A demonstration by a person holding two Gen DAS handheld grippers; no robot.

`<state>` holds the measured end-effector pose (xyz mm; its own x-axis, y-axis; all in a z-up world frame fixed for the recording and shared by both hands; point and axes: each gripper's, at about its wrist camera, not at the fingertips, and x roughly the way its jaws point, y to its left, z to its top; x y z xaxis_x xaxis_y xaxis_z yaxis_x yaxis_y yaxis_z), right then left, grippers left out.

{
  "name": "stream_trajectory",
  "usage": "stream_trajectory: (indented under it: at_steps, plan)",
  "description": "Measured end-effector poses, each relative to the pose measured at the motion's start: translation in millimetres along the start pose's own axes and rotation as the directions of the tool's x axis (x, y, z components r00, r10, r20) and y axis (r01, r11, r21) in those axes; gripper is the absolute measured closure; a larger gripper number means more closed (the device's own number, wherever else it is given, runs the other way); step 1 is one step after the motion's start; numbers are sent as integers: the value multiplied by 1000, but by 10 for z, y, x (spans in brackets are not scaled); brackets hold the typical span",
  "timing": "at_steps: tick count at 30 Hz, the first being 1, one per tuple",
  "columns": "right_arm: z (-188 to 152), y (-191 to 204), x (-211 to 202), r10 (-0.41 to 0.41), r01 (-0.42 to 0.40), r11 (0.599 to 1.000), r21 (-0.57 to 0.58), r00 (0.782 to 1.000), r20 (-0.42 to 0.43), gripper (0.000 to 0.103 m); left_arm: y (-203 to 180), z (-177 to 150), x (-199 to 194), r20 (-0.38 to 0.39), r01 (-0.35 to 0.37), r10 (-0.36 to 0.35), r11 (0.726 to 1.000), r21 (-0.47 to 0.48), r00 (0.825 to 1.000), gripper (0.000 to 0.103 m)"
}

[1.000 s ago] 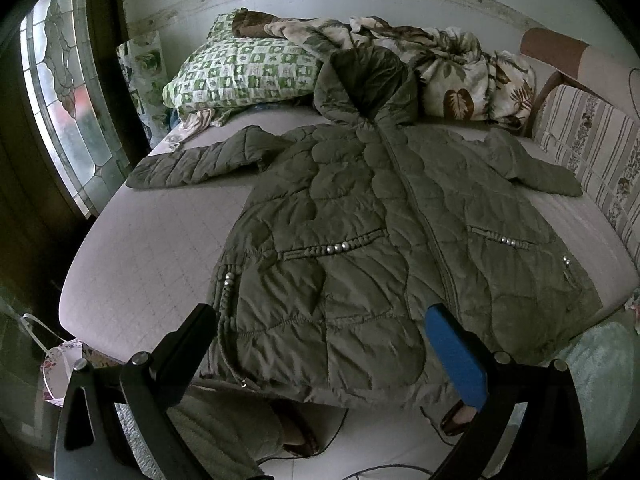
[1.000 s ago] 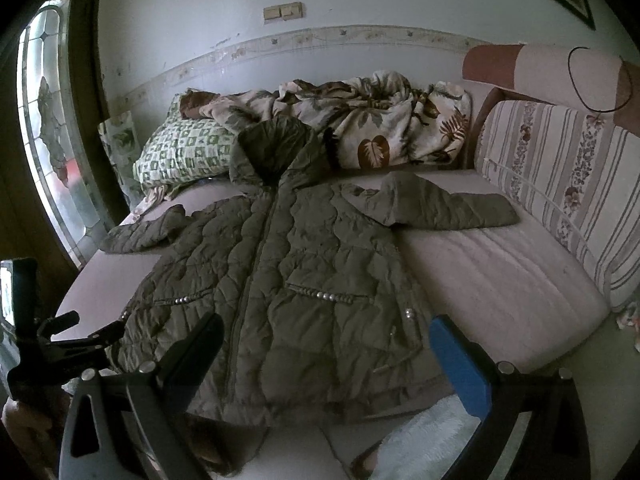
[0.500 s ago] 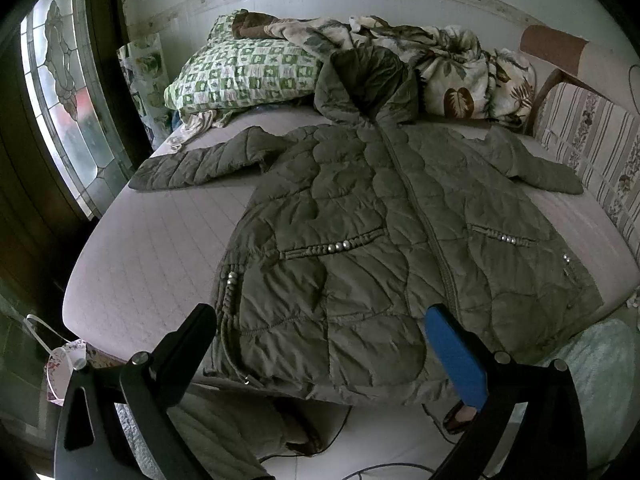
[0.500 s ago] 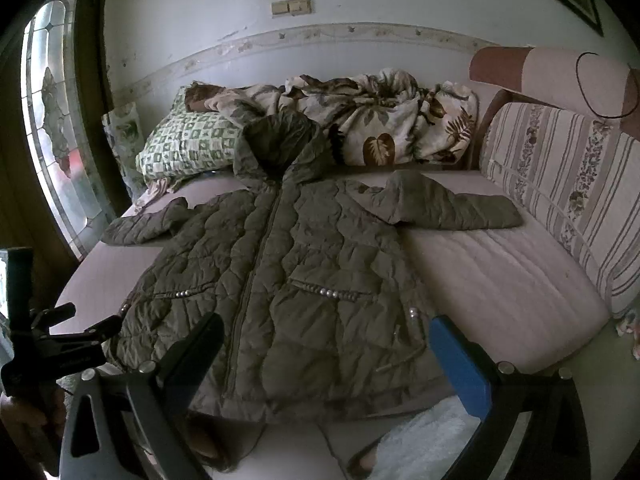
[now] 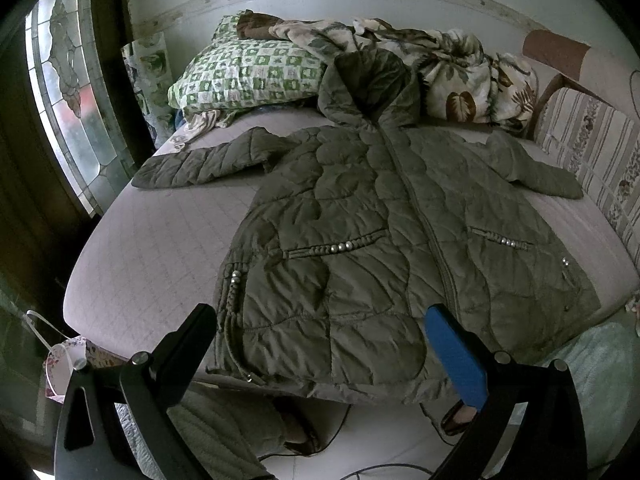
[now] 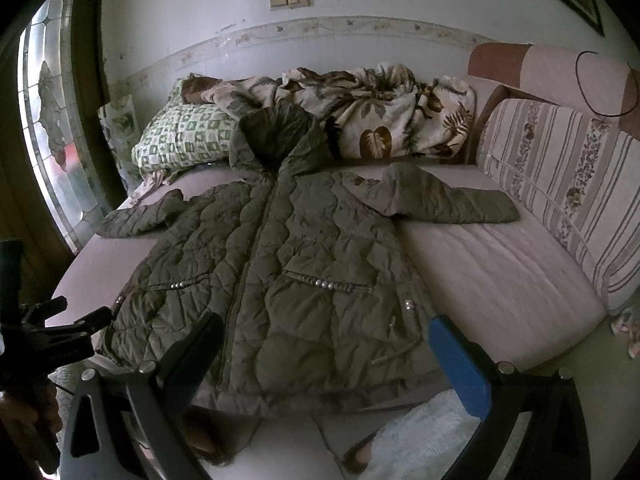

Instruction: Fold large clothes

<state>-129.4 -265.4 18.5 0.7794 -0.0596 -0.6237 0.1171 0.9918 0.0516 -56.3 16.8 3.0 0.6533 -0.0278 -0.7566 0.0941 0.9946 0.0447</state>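
Pale mattress [image 5: 152, 248] carries an olive quilted hooded coat [image 5: 360, 248] laid front-up and zipped, sleeves spread, hood against a leaf-print blanket [image 6: 380, 120], hem overhanging the near edge, with left gripper [image 5: 320, 332] and right gripper [image 6: 326, 336] both spread wide, empty.

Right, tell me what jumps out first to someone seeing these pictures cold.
The olive quilted coat dominates: spread flat and zipped on the pale mattress, sleeves out to both sides, hood toward the wall, hem hanging slightly over the near edge. Behind it sit a green checked pillow and a crumpled leaf-print blanket. Both claws, left claw and right claw, hover open near the hem, holding nothing.
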Motion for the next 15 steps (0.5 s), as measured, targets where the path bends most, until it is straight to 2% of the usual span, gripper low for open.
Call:
stream_trajectory:
  at_steps: [4, 5, 15]
  plan:
    - [-18, 13, 17, -3, 3, 1000, 1, 1000, -6, 0, 3, -1, -2, -8, -4, 4, 1000, 0, 1000, 0]
    - [-22, 14, 20, -4, 4, 1000, 3, 1000, -8, 0, 20, -20, 9, 17, 20, -20, 1000, -20, 1000, 0]
    - [-43, 21, 49, -4, 4, 1000, 3, 1000, -21, 0, 30, -33, 40, 36, 21, -20, 999, -30, 999, 0]
